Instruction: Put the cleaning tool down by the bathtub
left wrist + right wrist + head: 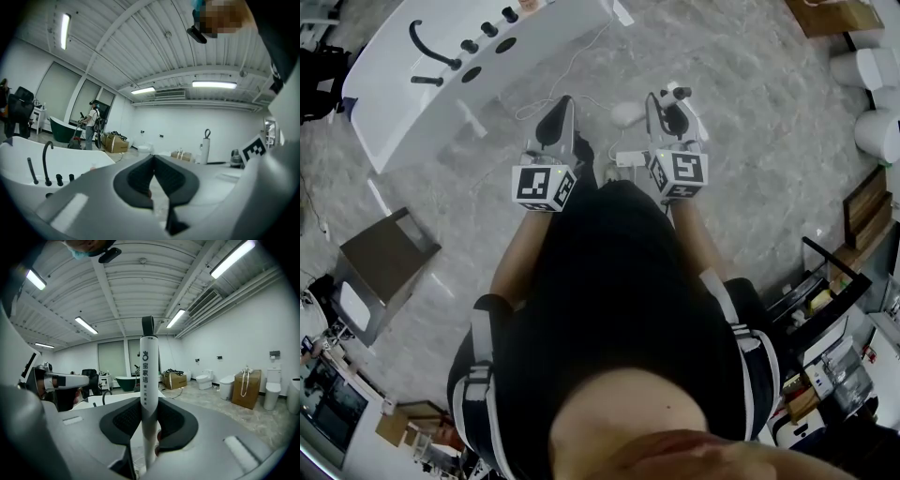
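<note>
At lower centre of the right gripper view, your right gripper [149,420] clamps the cleaning tool [149,371] upright by its handle. Your left gripper [153,164] is closed and empty. The bathtub [394,98] sits upper left in the head view, well apart. A loose handle could pivot and strike its taps [470,45].

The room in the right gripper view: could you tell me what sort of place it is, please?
Probably a bathroom-fixture showroom or test hall: a white bathtub, several toilets and a dark freestanding tub.
</note>
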